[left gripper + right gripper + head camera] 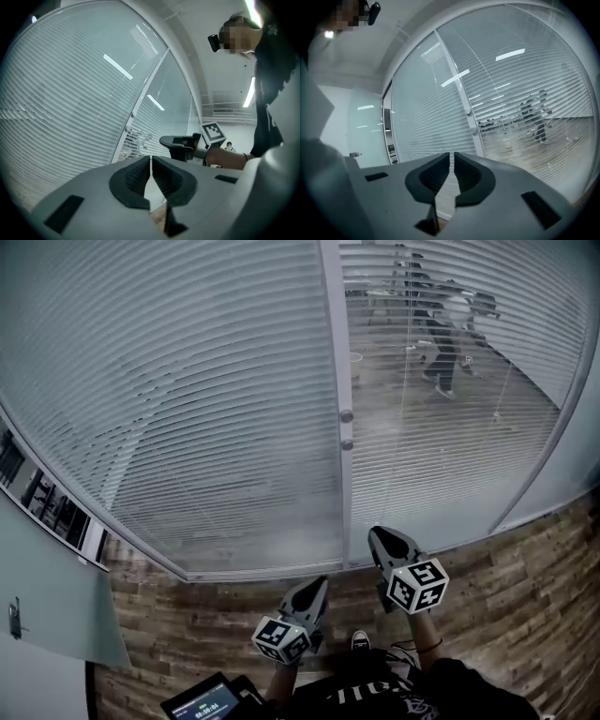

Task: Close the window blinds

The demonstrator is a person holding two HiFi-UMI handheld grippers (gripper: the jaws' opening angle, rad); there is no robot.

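The slatted blinds sit behind glass in two panes. The left blind (178, 399) has its slats turned nearly flat and looks milky. The right blind (441, 427) still lets the room behind show through. Two small round knobs (346, 416) sit one above the other on the white post (333, 334) between the panes, and they also show in the right gripper view as knobs (468, 111). My left gripper (316, 589) is shut and empty, low before the post. My right gripper (378, 540) is also shut and empty, a little higher and short of the glass. The jaws are pressed together in both gripper views, left gripper (150, 161) and right gripper (451, 157).
Wood-plank floor (506, 577) runs up to the window sill. A pale door panel (56, 606) stands at the left. A dark tablet with a lit screen (202, 701) hangs at my lower left. People (445, 324) move in the room beyond the right pane.
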